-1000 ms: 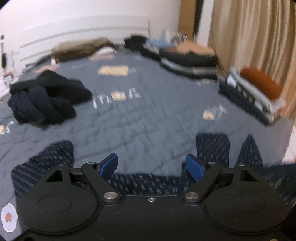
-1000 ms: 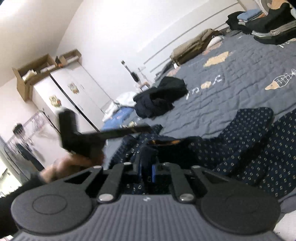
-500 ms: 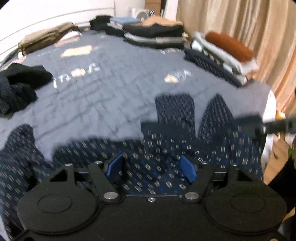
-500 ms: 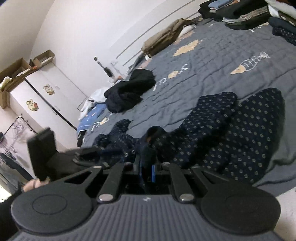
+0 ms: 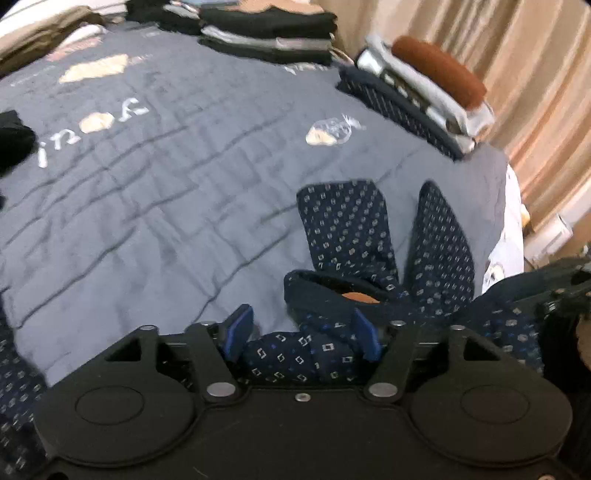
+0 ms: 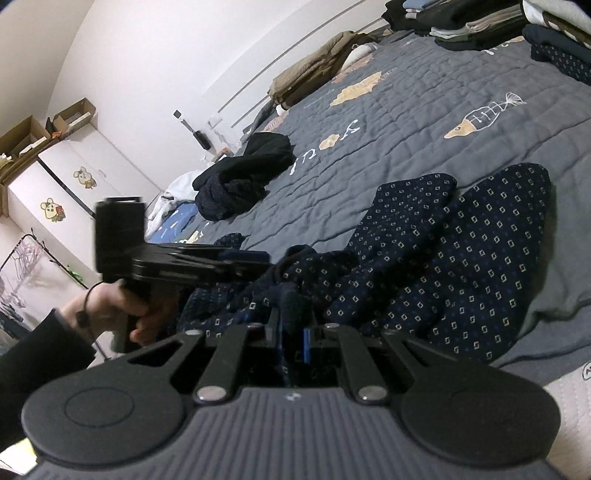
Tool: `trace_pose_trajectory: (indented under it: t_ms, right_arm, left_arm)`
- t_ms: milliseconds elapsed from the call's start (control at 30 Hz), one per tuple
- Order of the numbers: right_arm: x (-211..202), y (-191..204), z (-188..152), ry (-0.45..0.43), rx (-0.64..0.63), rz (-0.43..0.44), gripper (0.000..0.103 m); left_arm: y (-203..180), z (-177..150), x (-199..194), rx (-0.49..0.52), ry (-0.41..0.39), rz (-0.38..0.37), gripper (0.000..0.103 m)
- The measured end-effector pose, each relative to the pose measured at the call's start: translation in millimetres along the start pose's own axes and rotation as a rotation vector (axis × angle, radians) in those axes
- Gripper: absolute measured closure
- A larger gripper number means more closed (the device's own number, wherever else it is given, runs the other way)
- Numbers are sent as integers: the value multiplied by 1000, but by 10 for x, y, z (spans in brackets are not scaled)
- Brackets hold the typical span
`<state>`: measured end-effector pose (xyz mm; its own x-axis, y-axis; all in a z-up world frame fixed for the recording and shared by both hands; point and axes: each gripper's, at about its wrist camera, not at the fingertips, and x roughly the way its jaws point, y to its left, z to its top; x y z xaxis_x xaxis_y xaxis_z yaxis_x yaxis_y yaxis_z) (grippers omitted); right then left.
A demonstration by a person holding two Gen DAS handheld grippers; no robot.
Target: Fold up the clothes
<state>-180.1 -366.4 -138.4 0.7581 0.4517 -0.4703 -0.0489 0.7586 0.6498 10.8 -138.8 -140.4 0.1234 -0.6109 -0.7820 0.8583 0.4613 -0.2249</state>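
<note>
Navy trousers (image 5: 343, 229) with a small square print lie on the grey quilt (image 5: 166, 177), both legs pointing away from me. The waist end is bunched up near both grippers. My left gripper (image 5: 302, 330) hangs over that bunch; its jaws are closing with a fold of printed fabric between the blue pads, not clearly pinched. In the right wrist view a hand (image 6: 122, 306) holds the left gripper (image 6: 184, 258) at the left. My right gripper (image 6: 293, 332) is shut on the dark waist edge of the trousers (image 6: 443, 266).
Stacks of folded clothes (image 5: 266, 33) line the far edge, and another stack (image 5: 417, 92) sits by the beige curtain (image 5: 535, 92). A loose dark heap (image 6: 243, 173) lies at the bed's left. A white cabinet (image 6: 66, 173) stands beyond. The bed edge (image 5: 513, 221) is on the right.
The left gripper tipped downward and came over the trousers' bunched waist, its jaws narrowing; fabric now sits between the pads. The right gripper sank a little and kept its hold.
</note>
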Motion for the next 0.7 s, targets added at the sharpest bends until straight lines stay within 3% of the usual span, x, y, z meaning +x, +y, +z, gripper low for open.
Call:
trace_pose_trajectory:
  t_ms: [300,333,400,433,567,700]
  right_arm:
    - [47,-47,31,10,2,-7,93]
    - [51,-54,33,11,4,-7,93]
    - [57,-77,38,12,9,-8,93]
    - [58,-80,38,13,9,-9,93]
    - [40,-73,46,-4,0,4,93]
    - [-24,-32,71,-64,-13,17,94]
  left_arm:
    - [115,50,389,-7,55,-42,38]
    - [113,50,423,-2,59,-43,41]
    - [109,50,479,1,65,-56,66]
    - [107,52,501,-1,68,-66,85]
    - [-9,42,463,58,40,-24,92]
    - [17,71,105,31,-107,60,93]
